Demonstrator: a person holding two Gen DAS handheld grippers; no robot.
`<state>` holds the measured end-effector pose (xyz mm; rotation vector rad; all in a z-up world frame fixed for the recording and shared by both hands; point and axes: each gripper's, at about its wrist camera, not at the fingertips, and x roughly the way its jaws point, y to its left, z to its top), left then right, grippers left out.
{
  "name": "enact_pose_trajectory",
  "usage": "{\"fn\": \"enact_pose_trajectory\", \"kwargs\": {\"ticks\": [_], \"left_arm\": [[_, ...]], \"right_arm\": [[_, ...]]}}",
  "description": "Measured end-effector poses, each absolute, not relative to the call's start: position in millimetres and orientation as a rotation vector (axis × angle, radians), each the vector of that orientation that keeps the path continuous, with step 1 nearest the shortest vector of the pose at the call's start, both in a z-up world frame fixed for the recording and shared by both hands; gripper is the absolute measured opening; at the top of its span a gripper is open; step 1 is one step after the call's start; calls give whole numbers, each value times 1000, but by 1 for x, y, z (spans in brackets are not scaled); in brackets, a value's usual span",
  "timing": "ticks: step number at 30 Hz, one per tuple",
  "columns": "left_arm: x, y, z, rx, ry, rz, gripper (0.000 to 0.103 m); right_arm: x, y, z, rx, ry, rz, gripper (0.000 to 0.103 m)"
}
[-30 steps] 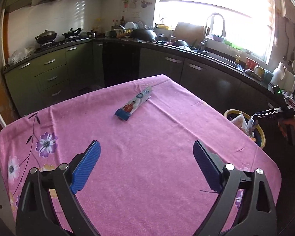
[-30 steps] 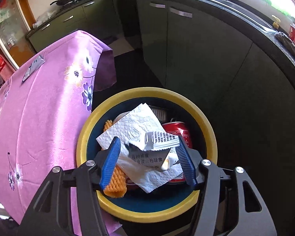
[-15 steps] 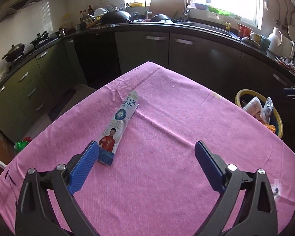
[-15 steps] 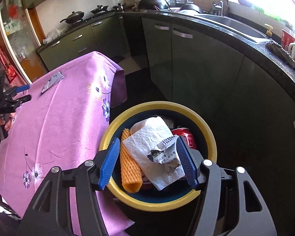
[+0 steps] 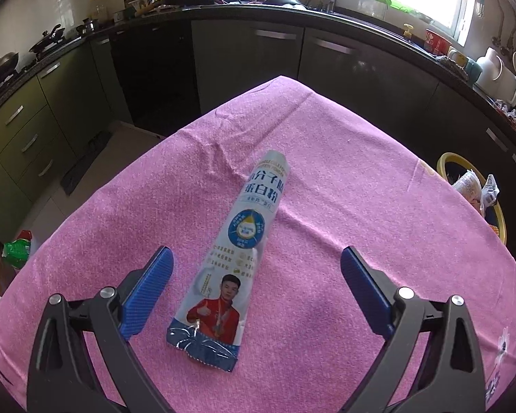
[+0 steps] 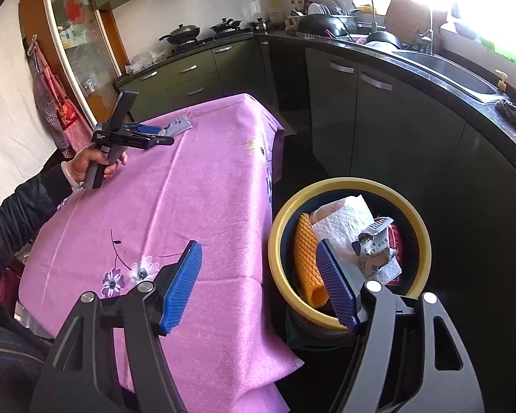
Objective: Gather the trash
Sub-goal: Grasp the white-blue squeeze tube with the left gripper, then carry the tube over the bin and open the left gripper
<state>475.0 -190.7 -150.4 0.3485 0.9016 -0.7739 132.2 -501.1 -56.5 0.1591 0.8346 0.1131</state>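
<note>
A long blue-and-white sachet wrapper (image 5: 236, 254) lies flat on the pink tablecloth (image 5: 361, 206), its near end between the fingers of my left gripper (image 5: 256, 287), which is open and just above it. The wrapper shows far off in the right wrist view (image 6: 179, 125), by the left gripper (image 6: 144, 134). My right gripper (image 6: 258, 284) is open and empty, over the table edge beside the yellow-rimmed bin (image 6: 340, 192). The bin holds white tissue (image 6: 347, 223), an orange mesh sleeve (image 6: 306, 258), a crumpled packet (image 6: 371, 244) and a red can.
The bin (image 5: 450, 161) stands on the floor off the table's right side. Dark kitchen cabinets (image 6: 378, 127) and a counter with a sink run behind the table. A green packet (image 5: 17, 249) lies on the floor at the left. The person's arm (image 6: 20, 213) reaches over the table's left side.
My left gripper has moved forward across the table until the wrapper lies between its open fingers. My right gripper has risen and swung left, away from above the bin, leaving the packet inside.
</note>
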Motion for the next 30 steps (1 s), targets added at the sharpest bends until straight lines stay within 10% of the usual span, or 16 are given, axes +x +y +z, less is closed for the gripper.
{"fn": "enact_pose_trajectory", "kwargs": {"ticks": [5,14,30], "left_arm": [[476,-192,-151,356,894,-789,84],[469,-183,-145,359,883,-728,29],[343,-236,-97,478,753,-797,25]], "right_arm": [[131,-495,-53,168,833,121,69],[126,-494,-52,185,821,139,69],[65,-507,-38,231,733,130,69]]}}
